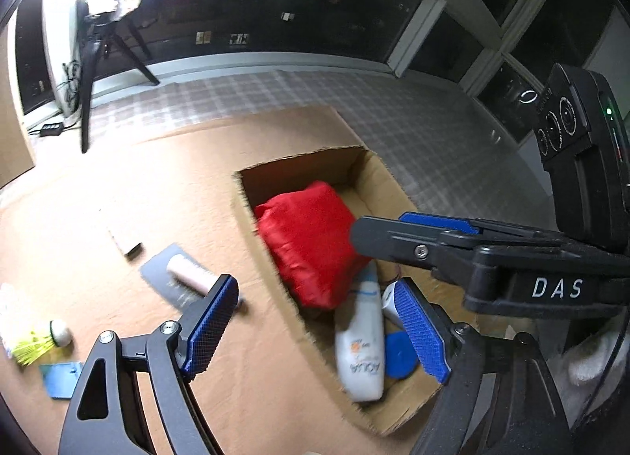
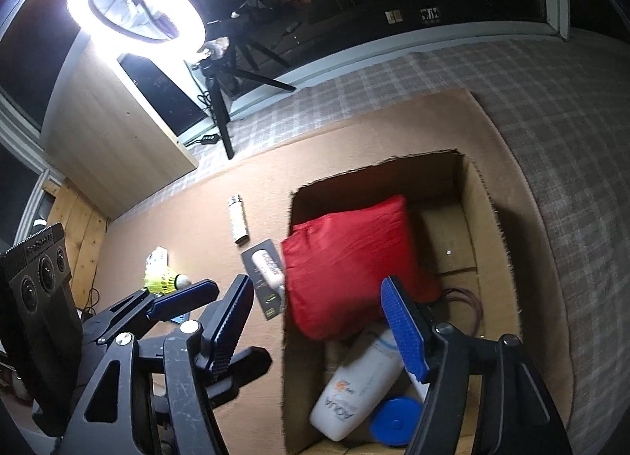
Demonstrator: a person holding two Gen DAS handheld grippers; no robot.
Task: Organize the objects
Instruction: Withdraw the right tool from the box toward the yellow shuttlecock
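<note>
An open cardboard box (image 1: 393, 179) (image 2: 488, 218) holds a red pouch (image 1: 311, 242) (image 2: 350, 262), a white AQUA bottle (image 1: 360, 344) (image 2: 354, 392) and a blue disc (image 1: 399, 354) (image 2: 393, 419). On the brown mat lie a small white bottle (image 1: 189, 272) (image 2: 267, 266) on a dark card, a yellow shuttlecock (image 1: 39, 340) (image 2: 165, 281), a lighter (image 2: 237, 218) and a blue card (image 1: 59, 378). My left gripper (image 1: 315, 333) is open and empty above the box's near left edge. My right gripper (image 2: 319, 329) is open and empty over the box; it also shows at the right of the left wrist view (image 1: 433, 234).
A ring light (image 2: 134, 2) on a tripod (image 1: 88, 73) stands at the mat's far side by dark windows. A pale wooden cabinet (image 2: 114, 140) stands at the left. Checked grey flooring (image 1: 275, 88) surrounds the mat.
</note>
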